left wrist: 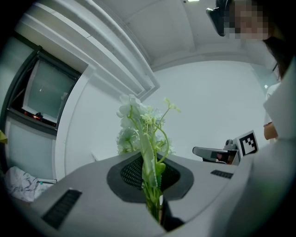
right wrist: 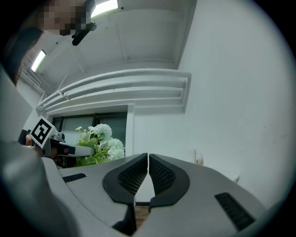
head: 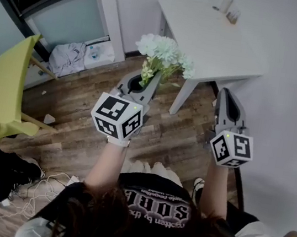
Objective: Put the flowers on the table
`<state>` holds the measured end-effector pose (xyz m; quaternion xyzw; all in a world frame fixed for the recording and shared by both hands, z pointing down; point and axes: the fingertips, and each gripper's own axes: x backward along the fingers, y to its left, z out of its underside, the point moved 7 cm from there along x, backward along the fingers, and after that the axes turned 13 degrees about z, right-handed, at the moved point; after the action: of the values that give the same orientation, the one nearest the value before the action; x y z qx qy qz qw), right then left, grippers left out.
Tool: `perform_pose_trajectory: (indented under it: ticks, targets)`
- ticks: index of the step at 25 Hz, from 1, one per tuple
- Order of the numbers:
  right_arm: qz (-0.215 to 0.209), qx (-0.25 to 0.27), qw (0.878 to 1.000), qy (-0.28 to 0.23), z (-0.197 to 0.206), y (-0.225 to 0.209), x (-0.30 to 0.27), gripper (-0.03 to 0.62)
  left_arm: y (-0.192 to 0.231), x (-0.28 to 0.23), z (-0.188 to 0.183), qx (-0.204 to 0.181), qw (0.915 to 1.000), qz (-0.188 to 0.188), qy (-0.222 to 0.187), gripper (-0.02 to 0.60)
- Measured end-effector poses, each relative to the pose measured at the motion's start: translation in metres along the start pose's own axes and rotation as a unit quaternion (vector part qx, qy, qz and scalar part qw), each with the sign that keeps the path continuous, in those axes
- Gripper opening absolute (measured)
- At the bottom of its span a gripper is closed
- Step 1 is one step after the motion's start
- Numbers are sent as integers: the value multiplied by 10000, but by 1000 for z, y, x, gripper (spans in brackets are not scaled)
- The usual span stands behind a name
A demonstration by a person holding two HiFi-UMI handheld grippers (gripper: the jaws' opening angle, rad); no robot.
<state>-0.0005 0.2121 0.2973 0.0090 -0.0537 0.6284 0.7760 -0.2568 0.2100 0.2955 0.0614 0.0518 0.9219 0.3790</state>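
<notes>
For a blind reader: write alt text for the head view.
The left gripper holds white flowers by their stems, close to a white table. The right gripper is shut and empty beside it, above a wood floor.

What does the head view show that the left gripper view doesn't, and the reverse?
Head view only: the white table's top with small items on it, the wooden floor and a yellow chair. Left gripper view only: the green stems pinched between the left gripper's shut jaws, and the ceiling. Both: the white flowers and the right gripper.
</notes>
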Motion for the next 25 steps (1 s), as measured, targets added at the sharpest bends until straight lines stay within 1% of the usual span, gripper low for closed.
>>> perform_pose_trajectory:
  ticks: [8, 12, 15, 20, 25]
  targets:
    - [55, 74, 9999, 78, 7, 6, -3, 32, 11, 0, 5, 54, 10000, 57, 32, 17]
    - [31, 182, 9998, 124, 8, 4, -9, 32, 15, -10, 9, 81, 9998, 148, 81, 17]
    - [58, 215, 9997, 123, 11, -7, -17, 32, 19, -30, 14, 122, 9996, 213, 100, 17]
    - [120, 191, 9996, 147, 19, -35, -35, 32, 28, -62, 23, 156, 9996, 193, 144, 17]
    - [130, 144, 9996, 184, 22, -68, -69, 32, 42, -106, 22, 135, 9996, 142, 183, 17]
